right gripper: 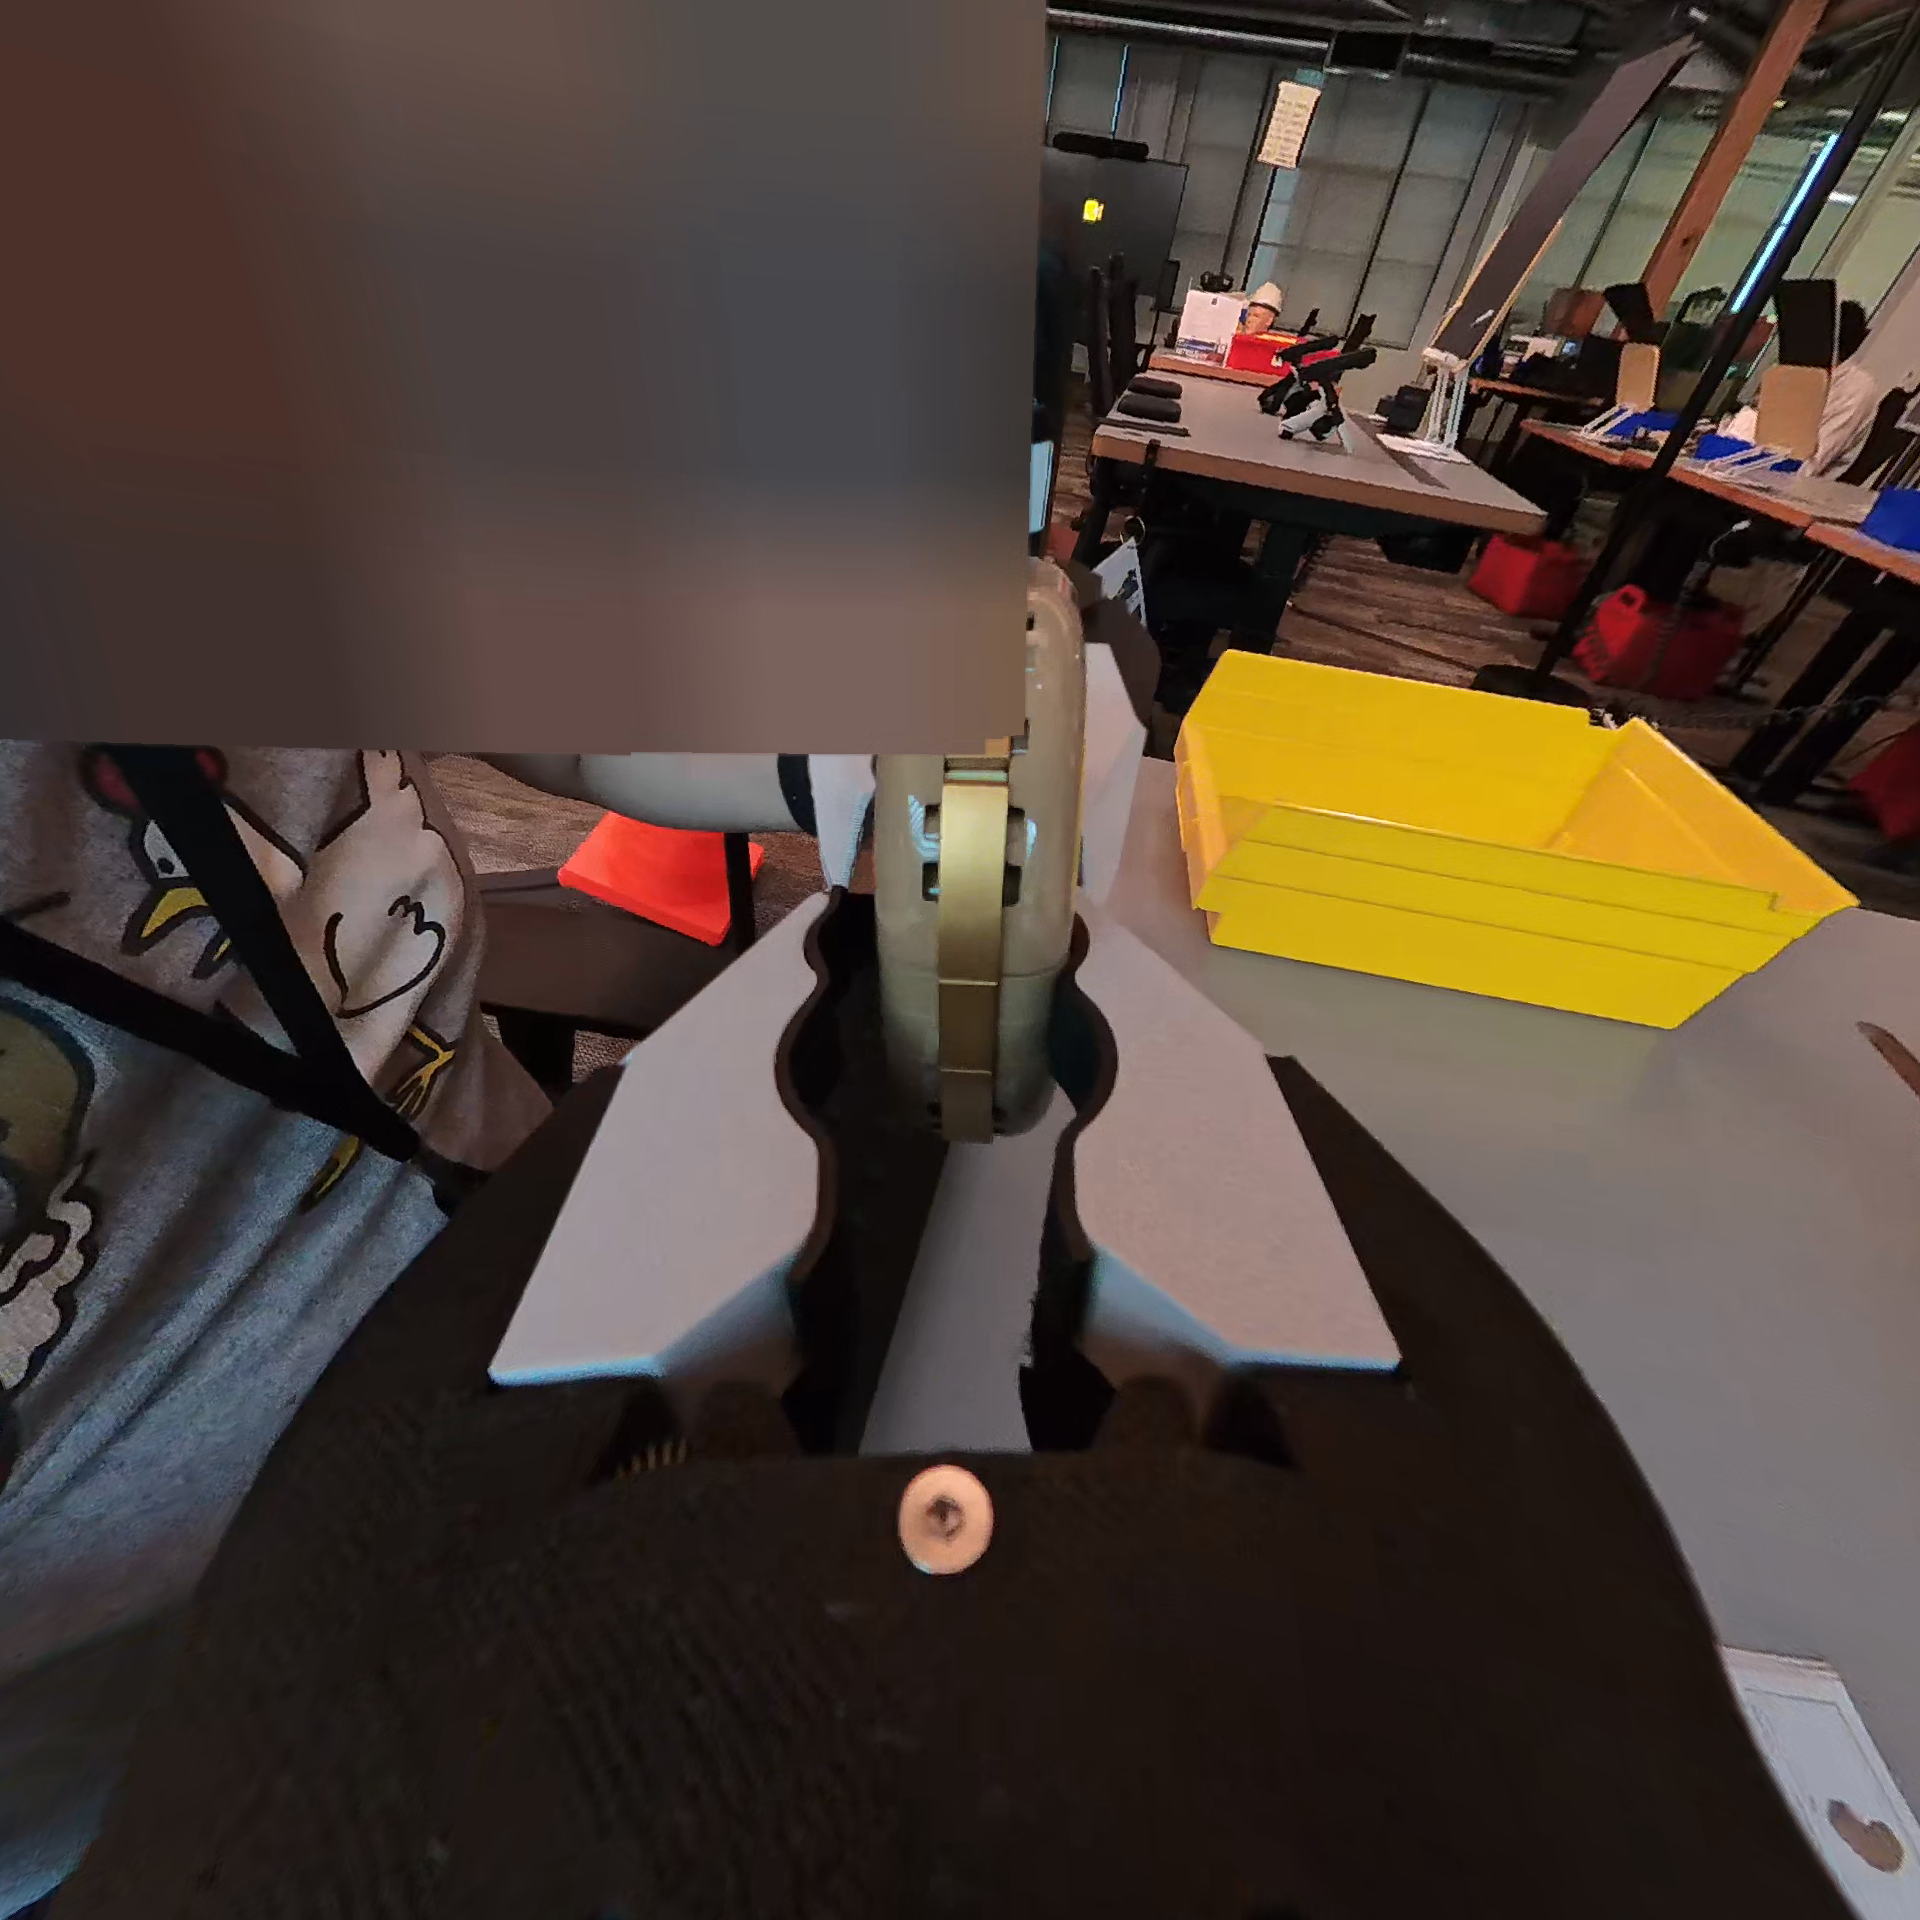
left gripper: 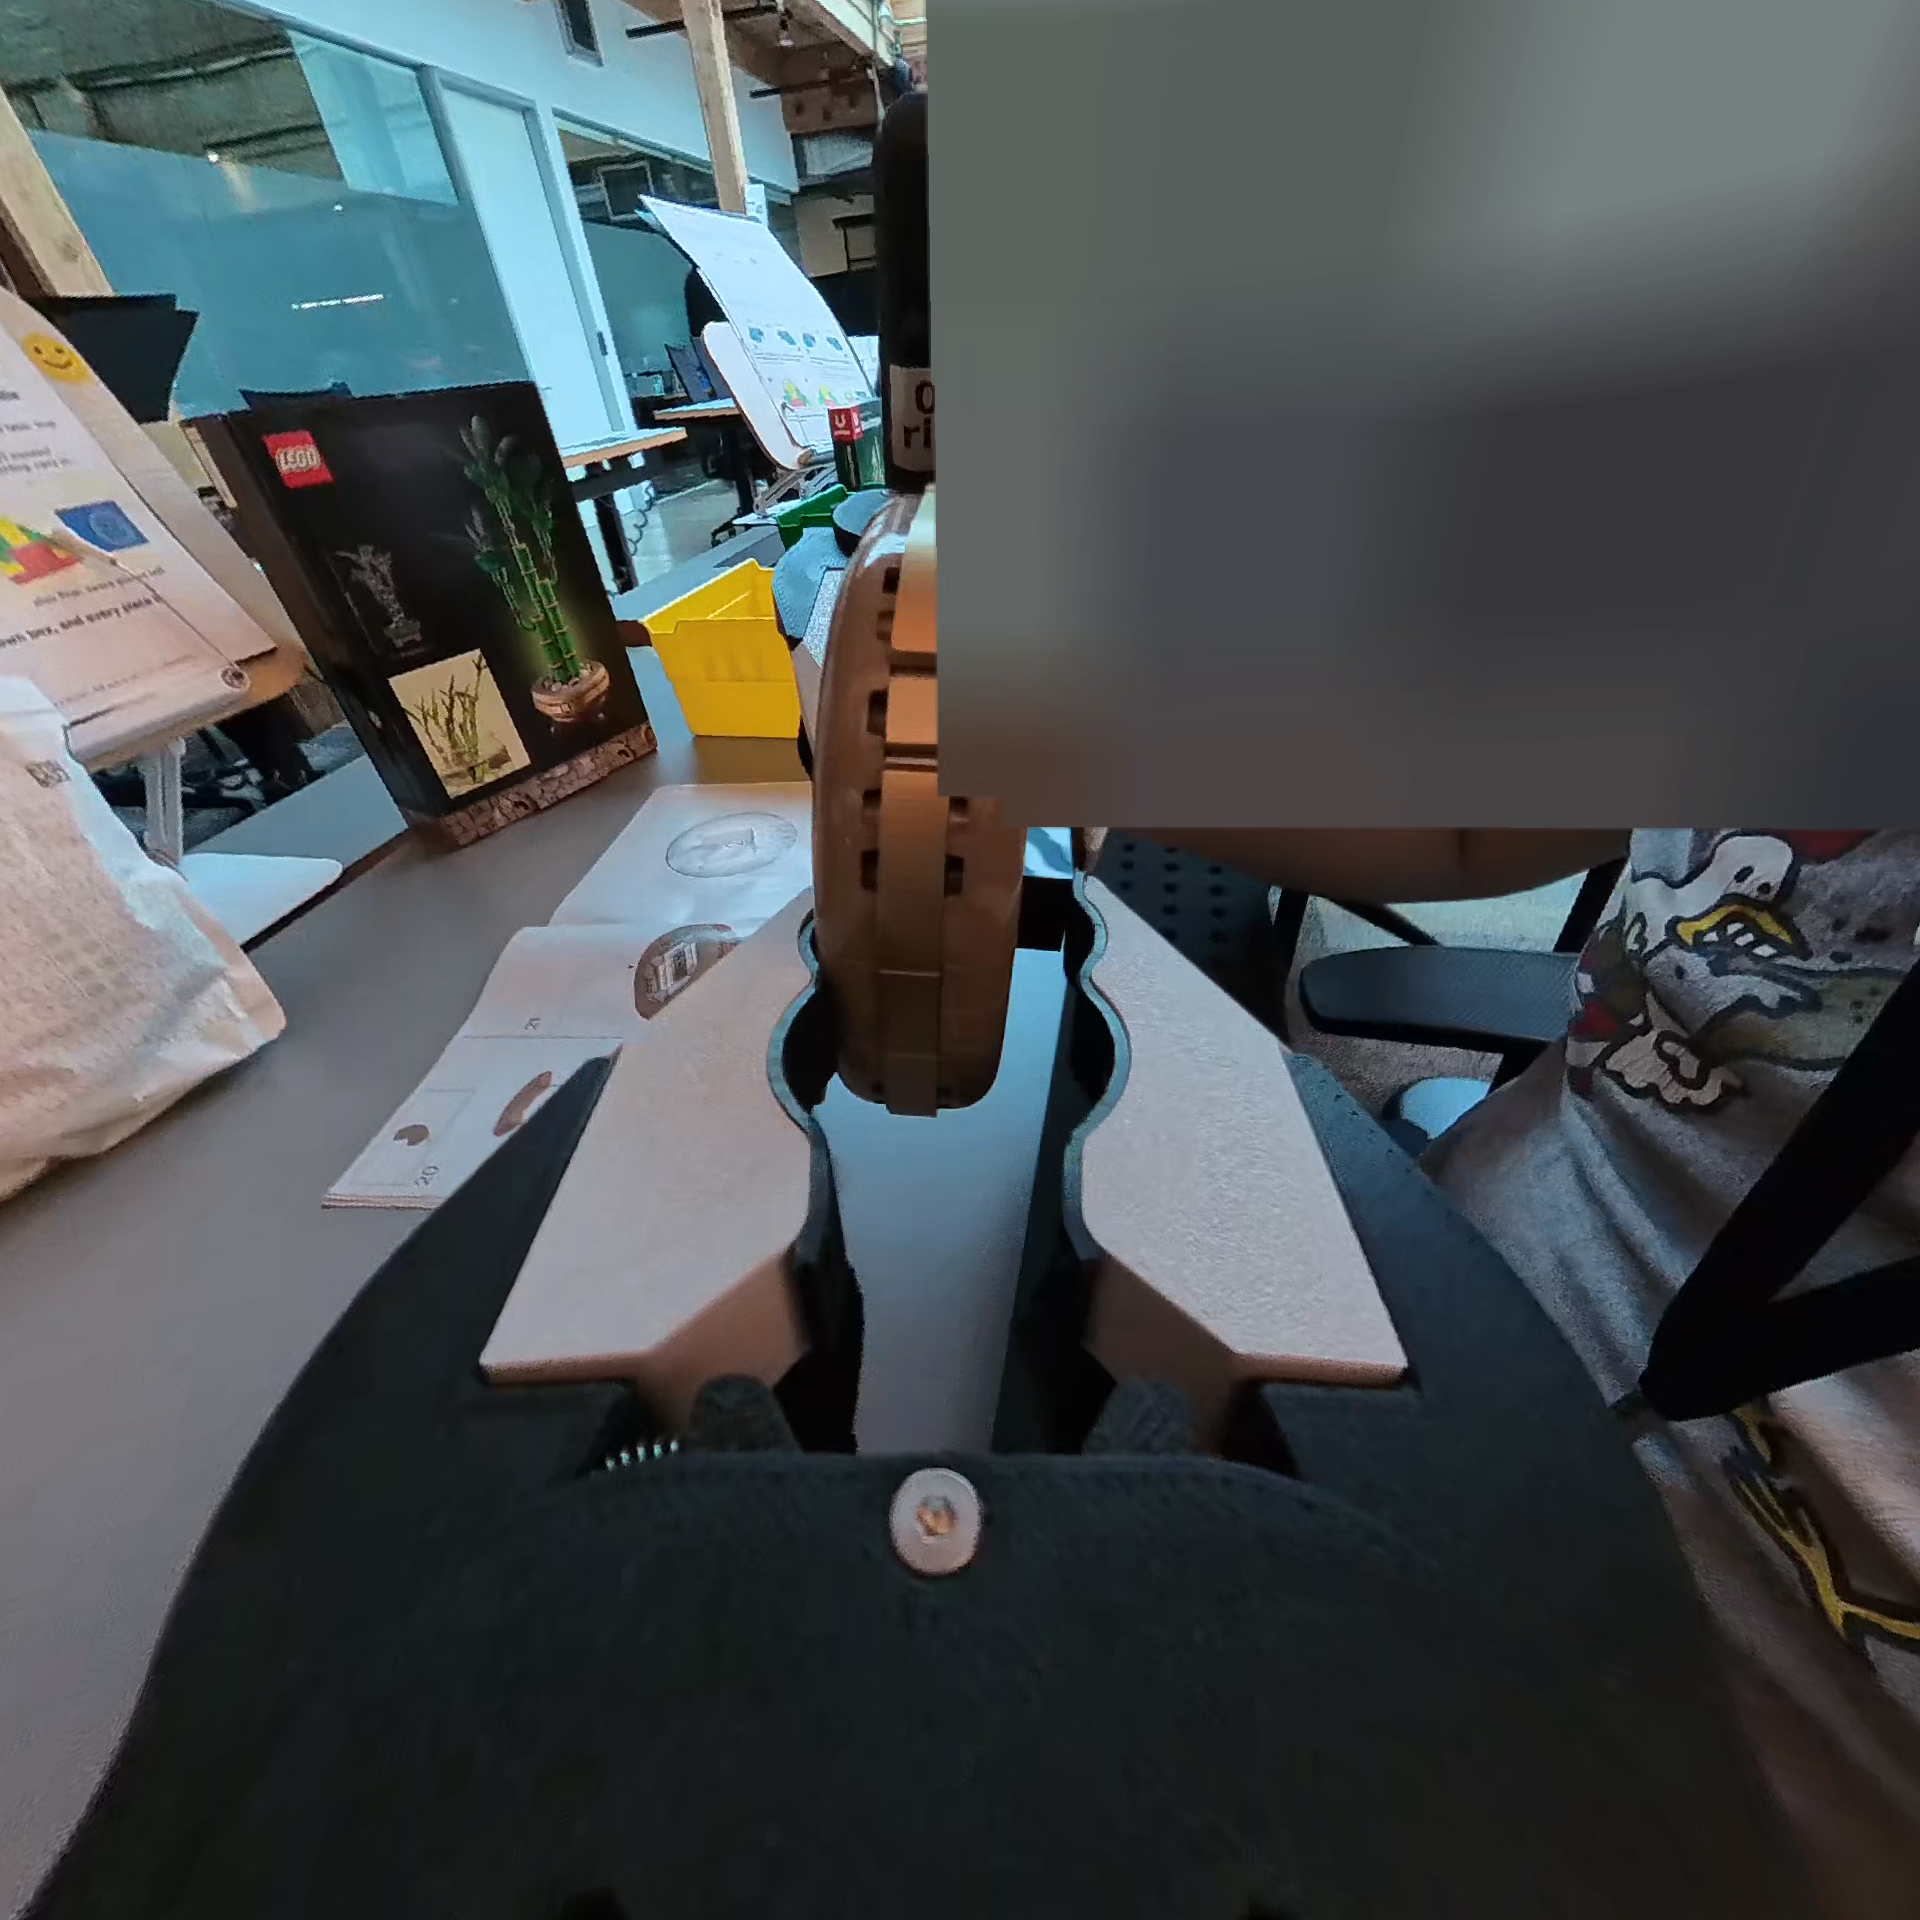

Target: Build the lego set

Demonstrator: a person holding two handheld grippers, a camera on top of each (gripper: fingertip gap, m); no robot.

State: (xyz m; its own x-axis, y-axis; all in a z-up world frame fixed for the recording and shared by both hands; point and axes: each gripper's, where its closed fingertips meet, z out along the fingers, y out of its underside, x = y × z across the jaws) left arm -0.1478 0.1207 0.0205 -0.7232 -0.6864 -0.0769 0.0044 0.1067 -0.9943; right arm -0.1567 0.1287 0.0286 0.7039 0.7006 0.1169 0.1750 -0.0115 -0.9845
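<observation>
A round tan lego assembly [left gripper: 909, 883] is held edge-on in the air between both grippers, which face each other. My left gripper [left gripper: 940, 914] is shut on its near rim. In the right wrist view the same assembly [right gripper: 971, 935] shows olive-tan with a gold band. My right gripper [right gripper: 951, 925] is shut on its opposite rim. Part of the right gripper's dark body [left gripper: 805, 592] shows behind the assembly in the left wrist view. The upper part of the assembly is hidden by a blurred patch.
An open instruction booklet [left gripper: 582, 997] lies on the grey table [left gripper: 156, 1351]. A black lego box [left gripper: 447, 603], a yellow bin [left gripper: 727, 665] [right gripper: 1455, 883], a white paper bag [left gripper: 94, 935] and a sheet on a stand [left gripper: 104, 540] surround it. A person's printed shirt [left gripper: 1714, 1143] is close by. The grippers are tip to tip, or close to it.
</observation>
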